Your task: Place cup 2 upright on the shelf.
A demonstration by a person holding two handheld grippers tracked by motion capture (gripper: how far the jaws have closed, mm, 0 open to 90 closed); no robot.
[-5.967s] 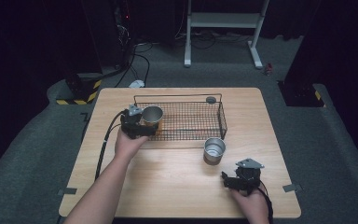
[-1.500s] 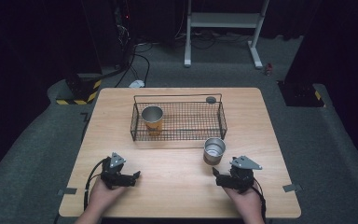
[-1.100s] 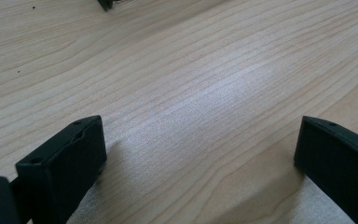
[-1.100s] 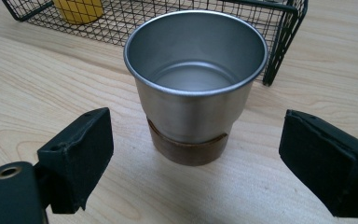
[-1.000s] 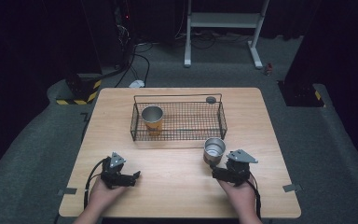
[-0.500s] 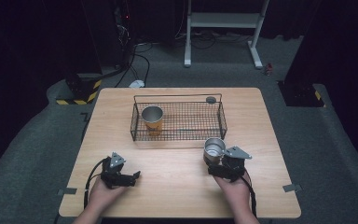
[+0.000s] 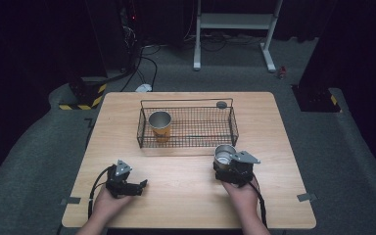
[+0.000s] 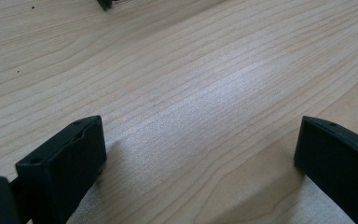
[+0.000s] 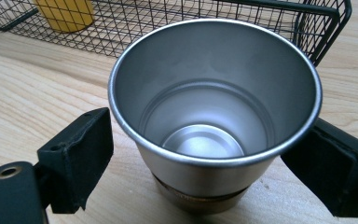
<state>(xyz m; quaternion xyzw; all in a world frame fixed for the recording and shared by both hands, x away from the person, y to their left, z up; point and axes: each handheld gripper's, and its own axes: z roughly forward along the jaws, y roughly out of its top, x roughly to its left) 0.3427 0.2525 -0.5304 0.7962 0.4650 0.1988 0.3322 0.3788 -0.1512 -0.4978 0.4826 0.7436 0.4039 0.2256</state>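
Meanwhile left gripper [image 7: 138, 185] sits unmoved at the table's [image 7: 186, 205] near-left, jaws wide apart over bare wood, nothing between them. Wire basket [image 7: 186, 123] stays at mid-table with the yellow cup [image 7: 160, 125] in its left end. Right gripper [image 7: 221, 169] has come forward and leftward to the steel cup [image 7: 223, 153], which stands upright just in front of the basket; jaws spread either side of it, left pad apart from the wall, right-side contact unclear.

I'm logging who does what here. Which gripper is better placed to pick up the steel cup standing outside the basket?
Right. The right gripper has its open jaws either side of the steel cup; the left gripper rests apart, over bare table.
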